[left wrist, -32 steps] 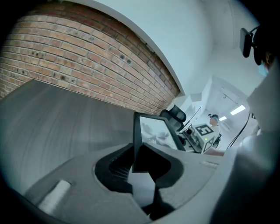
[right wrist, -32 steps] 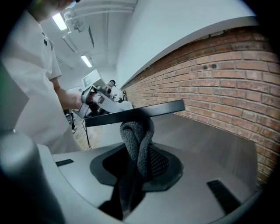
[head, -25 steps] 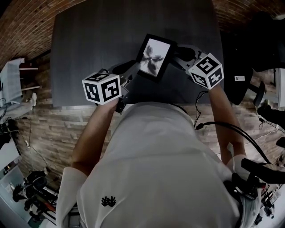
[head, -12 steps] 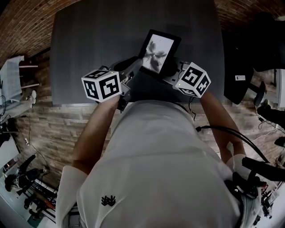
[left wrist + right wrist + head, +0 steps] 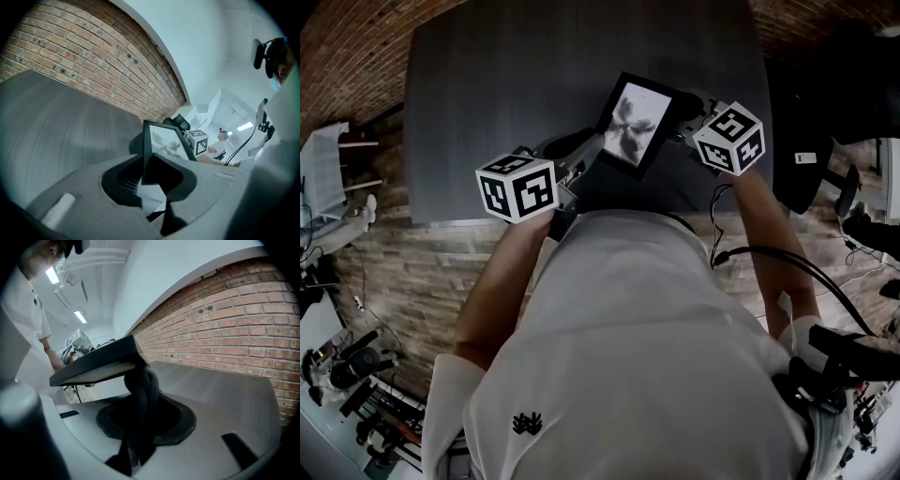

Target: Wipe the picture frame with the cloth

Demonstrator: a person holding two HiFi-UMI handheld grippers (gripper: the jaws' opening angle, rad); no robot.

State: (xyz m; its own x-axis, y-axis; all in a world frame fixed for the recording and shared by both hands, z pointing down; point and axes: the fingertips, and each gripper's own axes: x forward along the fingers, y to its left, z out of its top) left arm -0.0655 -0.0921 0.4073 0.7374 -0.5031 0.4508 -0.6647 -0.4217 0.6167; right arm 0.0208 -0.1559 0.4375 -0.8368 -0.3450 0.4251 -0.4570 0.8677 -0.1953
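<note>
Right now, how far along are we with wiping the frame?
Done: the left gripper has the picture frame clamped by one edge, tilted over the table, and the right gripper holds the bunched dark cloth. In hand: the cloth is pressed against the frame's right edge. Left: the glass face and other edges; the pictures show no sign of how much is already wiped.
</note>
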